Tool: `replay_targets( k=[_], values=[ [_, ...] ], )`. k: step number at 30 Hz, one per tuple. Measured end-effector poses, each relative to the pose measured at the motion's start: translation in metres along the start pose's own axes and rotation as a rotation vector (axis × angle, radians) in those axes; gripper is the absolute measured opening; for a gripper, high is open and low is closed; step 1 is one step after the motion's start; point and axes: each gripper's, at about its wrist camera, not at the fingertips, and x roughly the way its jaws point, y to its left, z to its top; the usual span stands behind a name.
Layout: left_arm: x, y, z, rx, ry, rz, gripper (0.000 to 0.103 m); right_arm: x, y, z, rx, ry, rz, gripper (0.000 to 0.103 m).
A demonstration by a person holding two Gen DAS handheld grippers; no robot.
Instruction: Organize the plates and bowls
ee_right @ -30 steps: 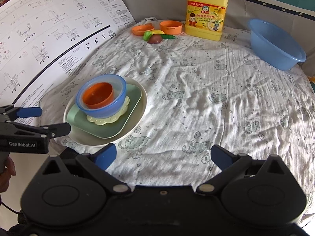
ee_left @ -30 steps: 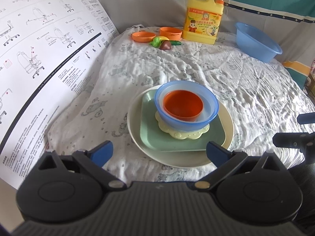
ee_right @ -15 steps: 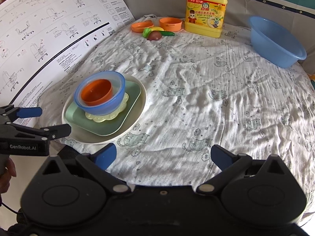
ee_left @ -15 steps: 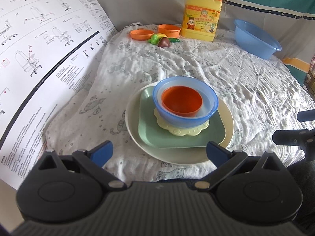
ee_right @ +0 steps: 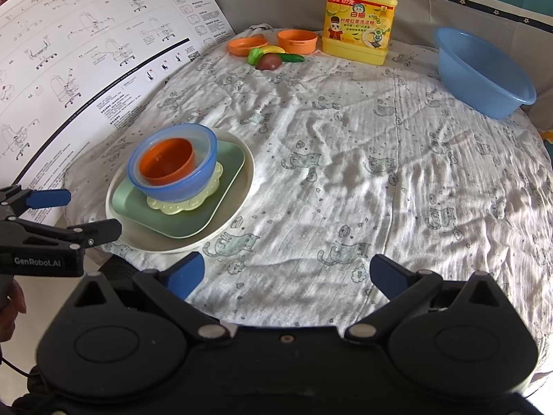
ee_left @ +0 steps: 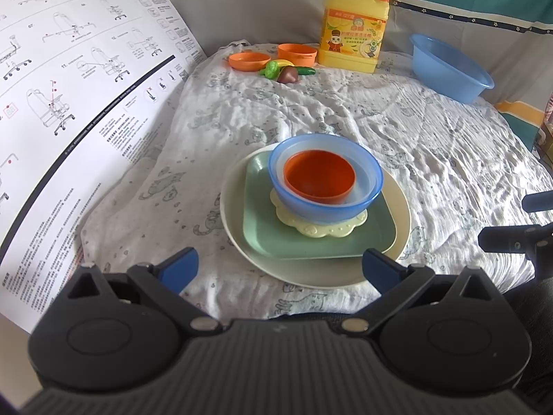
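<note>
Stack looks built, both grippers empty

A small orange plastic bowl (ee_left: 319,176) sits inside a translucent blue plastic bowl (ee_left: 326,186), on a pale yellow scalloped plate (ee_left: 321,228), a square green plate (ee_left: 318,238) and a round cream plate (ee_left: 314,269) on the cloth-covered counter (ee_right: 380,173); left gripper (ee_left: 280,266) and right gripper (ee_right: 287,271) both gape wide, holding nothing, so little seems left

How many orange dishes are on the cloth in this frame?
3. One orange bowl nests inside the blue bowl on the plate stack; an orange saucer and an orange cup sit at the far edge beside the detergent jug. Others could be hidden within the stack.
</note>
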Motion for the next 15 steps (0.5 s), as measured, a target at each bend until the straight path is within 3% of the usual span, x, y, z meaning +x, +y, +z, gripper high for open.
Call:
replay_targets(
  k=[15],
  values=[
    [-0.0005, -0.0037, -0.0001, 0.036, 0.001, -0.014, 0.103, 0.0002, -0.0006, 0.0000, -0.002, 0.000, -0.002, 0.103]
  ],
)
